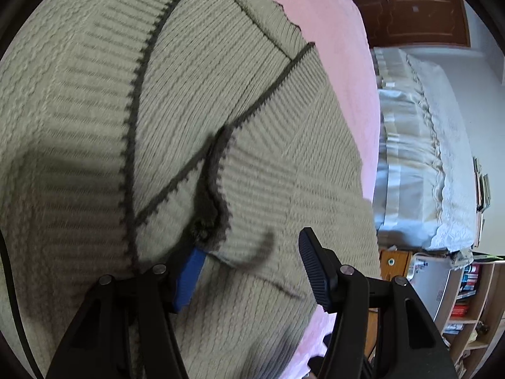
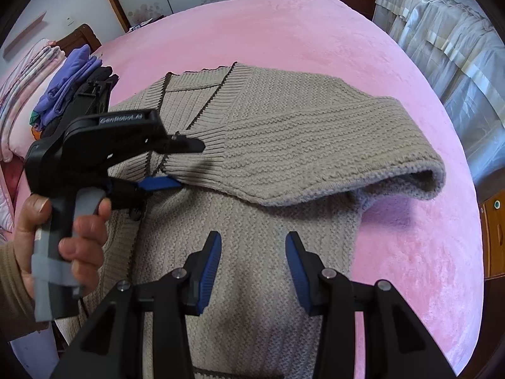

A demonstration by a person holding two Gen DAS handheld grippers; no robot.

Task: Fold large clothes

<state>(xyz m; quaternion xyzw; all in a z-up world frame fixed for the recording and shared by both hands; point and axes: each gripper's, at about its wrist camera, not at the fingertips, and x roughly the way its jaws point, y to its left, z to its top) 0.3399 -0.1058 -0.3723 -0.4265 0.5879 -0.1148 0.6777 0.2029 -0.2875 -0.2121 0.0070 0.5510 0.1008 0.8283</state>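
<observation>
1. A beige ribbed knit cardigan (image 2: 277,145) with dark trim lies spread on a pink bedspread (image 2: 315,31), one sleeve (image 2: 331,154) folded across its body.
2. The thick knit looks soft, floppy and fairly heavy, likely to sag and stretch; the firm trimmed edges and cuff seem the best places to take hold.
3. The left gripper (image 2: 186,164), held in a hand (image 2: 79,227), reaches the cuff edge: its fingers stand apart, one blue pad (image 1: 189,281) tucked beneath the knit, not clamped.
4. The right gripper (image 2: 252,268) hovers above the cardigan's body, fingers spread and empty.
5. Only the right wrist view shows the hand and folded clothes (image 2: 72,82) stacked near the bed's edge; the left shows a bookshelf (image 1: 467,300).
</observation>
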